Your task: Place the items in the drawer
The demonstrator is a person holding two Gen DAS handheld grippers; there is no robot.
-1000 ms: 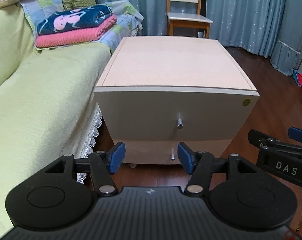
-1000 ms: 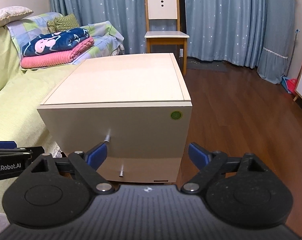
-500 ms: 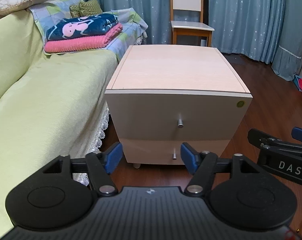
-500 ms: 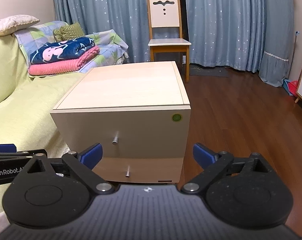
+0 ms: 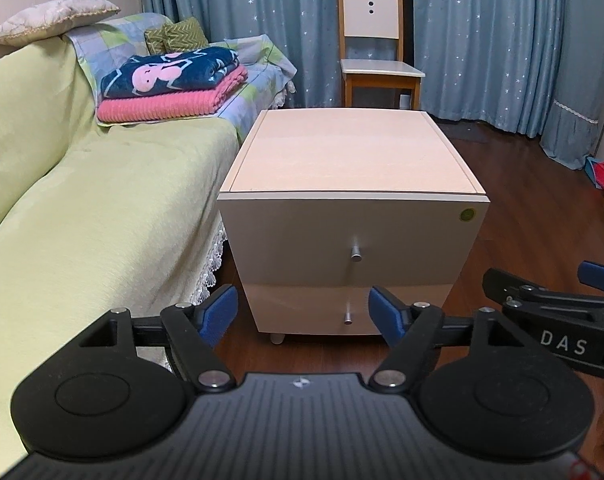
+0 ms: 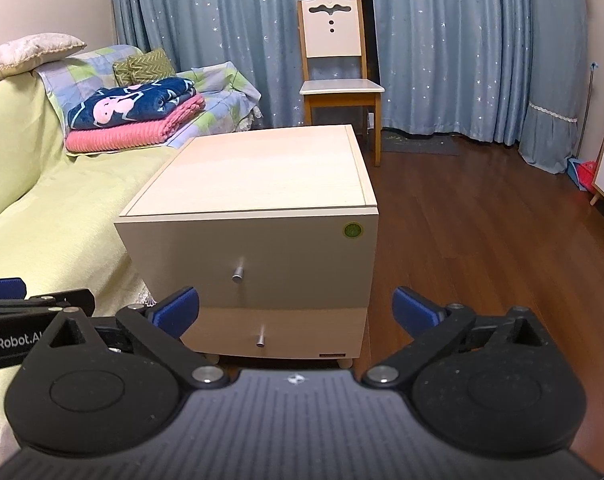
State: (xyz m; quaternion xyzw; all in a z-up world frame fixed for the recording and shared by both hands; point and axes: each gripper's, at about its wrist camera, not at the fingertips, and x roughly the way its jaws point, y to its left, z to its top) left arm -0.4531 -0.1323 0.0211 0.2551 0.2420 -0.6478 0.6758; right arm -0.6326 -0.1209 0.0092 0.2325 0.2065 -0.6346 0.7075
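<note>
A pale wooden bedside cabinet (image 5: 350,160) (image 6: 254,176) stands on the dark floor beside the sofa. Its two drawers are closed; the upper one has a metal knob (image 5: 356,252) (image 6: 238,274), the lower one another knob (image 5: 348,317) (image 6: 260,340). My left gripper (image 5: 304,312) hangs open in front of the lower drawer, some way back, with nothing between its blue pads. My right gripper (image 6: 296,312) is open wider and also empty, level with the lower drawer. Folded blankets (image 5: 170,80) (image 6: 134,118), navy on pink, lie on the sofa's far end.
A sofa under a yellow-green cover (image 5: 82,208) (image 6: 42,208) runs along the left, touching the cabinet's side. A wooden chair (image 5: 376,64) (image 6: 338,80) stands before blue curtains behind the cabinet. Bare wooden floor (image 6: 482,232) lies to the right.
Both grippers have pulled back and risen from the cabinet, which now looks smaller and farther. The jaws have stayed open.
</note>
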